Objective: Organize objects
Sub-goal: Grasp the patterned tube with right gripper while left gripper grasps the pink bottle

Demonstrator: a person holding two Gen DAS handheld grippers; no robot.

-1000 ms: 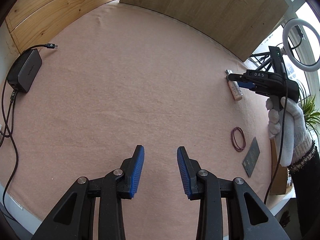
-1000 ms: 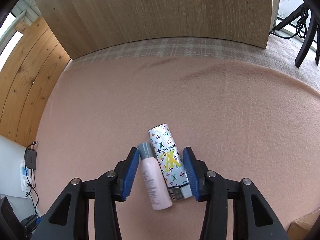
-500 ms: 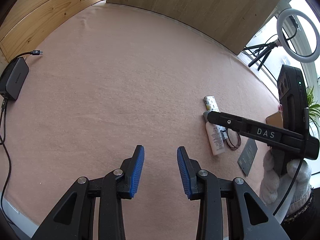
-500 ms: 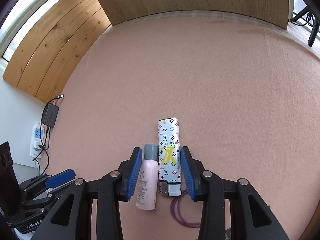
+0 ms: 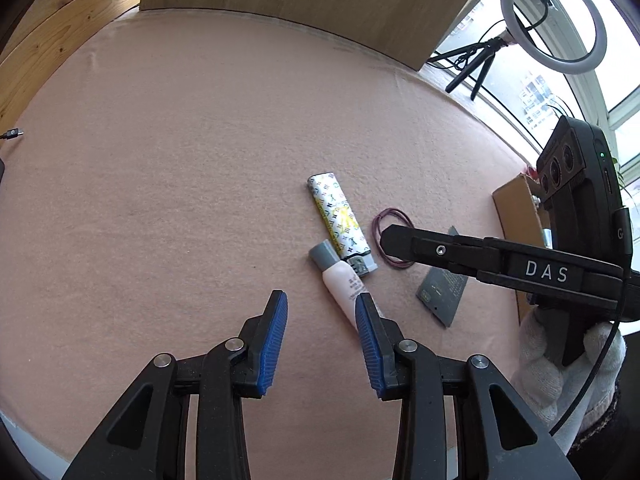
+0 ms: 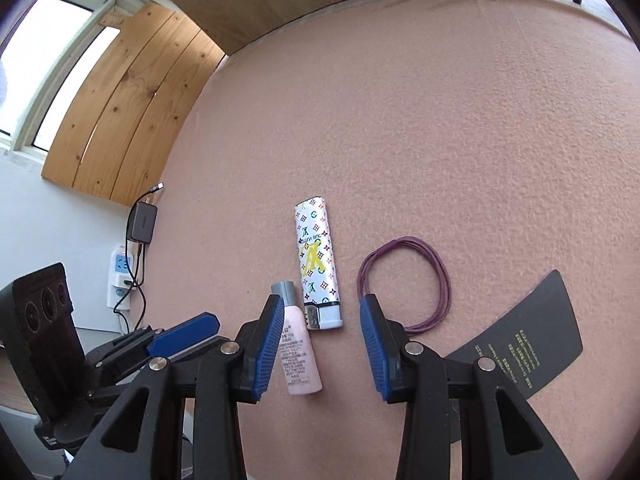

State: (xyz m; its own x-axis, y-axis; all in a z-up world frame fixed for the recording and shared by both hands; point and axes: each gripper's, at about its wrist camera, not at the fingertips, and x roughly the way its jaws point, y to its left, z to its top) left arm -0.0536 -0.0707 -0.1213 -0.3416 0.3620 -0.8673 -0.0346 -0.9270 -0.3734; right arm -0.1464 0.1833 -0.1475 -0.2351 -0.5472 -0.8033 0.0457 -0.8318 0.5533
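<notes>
A white patterned lighter (image 5: 338, 216) (image 6: 316, 260) and a small pink tube with a grey cap (image 5: 340, 278) (image 6: 298, 354) lie side by side on the pink cloth. A purple hair tie (image 6: 404, 280) and a black card (image 6: 524, 344) lie to their right. My right gripper (image 6: 320, 340) hovers over the near ends of the tube and lighter, open, with a gap beside the lighter. My left gripper (image 5: 322, 344) is open and its jaws are opening over bare cloth. Its right finger hides the tube's bottom end. The right gripper (image 5: 390, 238) reaches in over the hair tie (image 5: 394, 240).
A cardboard box (image 5: 516, 216) stands at the cloth's right edge, with a ring light (image 5: 552, 20) beyond it. A black charger (image 6: 142, 222) and power strip (image 6: 120, 280) sit off the left edge. Wooden panels border the far side. A gloved hand (image 5: 560, 364) holds the right gripper.
The right gripper brought the tube and lighter beside the hair tie and now stands back from them. The left gripper swung toward the items and its jaws widened.
</notes>
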